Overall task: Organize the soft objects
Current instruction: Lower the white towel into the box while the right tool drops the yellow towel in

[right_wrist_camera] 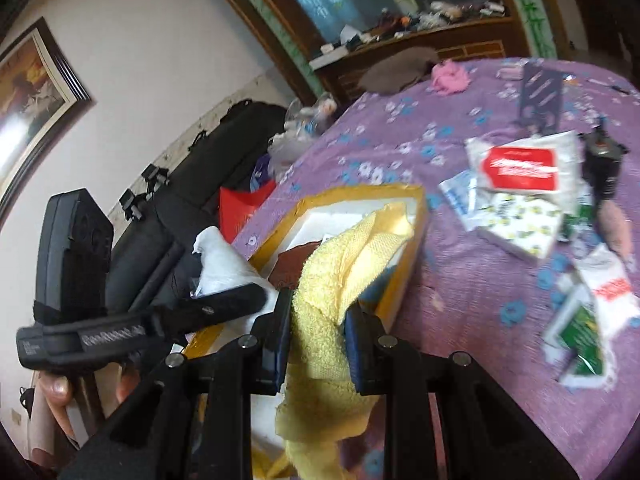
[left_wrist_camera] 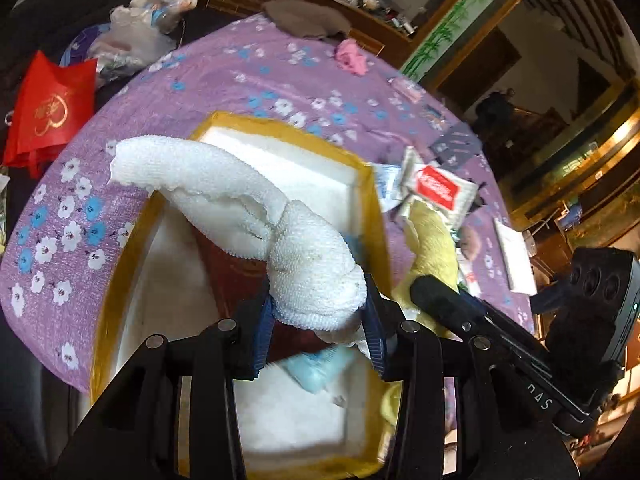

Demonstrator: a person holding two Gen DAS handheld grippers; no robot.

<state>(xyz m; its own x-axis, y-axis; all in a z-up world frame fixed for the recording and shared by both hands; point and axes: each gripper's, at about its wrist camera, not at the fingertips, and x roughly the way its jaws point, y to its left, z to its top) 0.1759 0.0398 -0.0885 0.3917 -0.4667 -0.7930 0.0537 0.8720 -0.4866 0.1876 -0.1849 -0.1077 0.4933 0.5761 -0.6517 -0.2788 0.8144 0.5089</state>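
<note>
The left tool point(left_wrist_camera: 320, 316) is clamped on a rolled white towel point(left_wrist_camera: 256, 216), its blue pads pressing the roll's thick end while the free end arches out over a foam box point(left_wrist_camera: 280, 160) with yellow-taped edges. The box sits on a table under a purple flowered cloth point(left_wrist_camera: 248, 76). Much of the box floor is hidden by the towel and the tool's black frame; something pale blue point(left_wrist_camera: 316, 368) lies down there, too blurred to name, beside a dark reddish patch.

The right tool point(right_wrist_camera: 316, 332) has closed on a yellow towel point(right_wrist_camera: 340, 264), which bunches between the pads, fans up over the box's near edge and hangs out of sight below the frame.

To the right on the cloth lies a scatter of packets, one with a red label point(right_wrist_camera: 520, 168), smeared by motion so no print can be read. Farther back are a pink cloth point(right_wrist_camera: 448, 76) and a brown cloth point(right_wrist_camera: 400, 68). A hand point(right_wrist_camera: 56, 396) shows at the lower left edge of the right view, mostly cut off.
</note>
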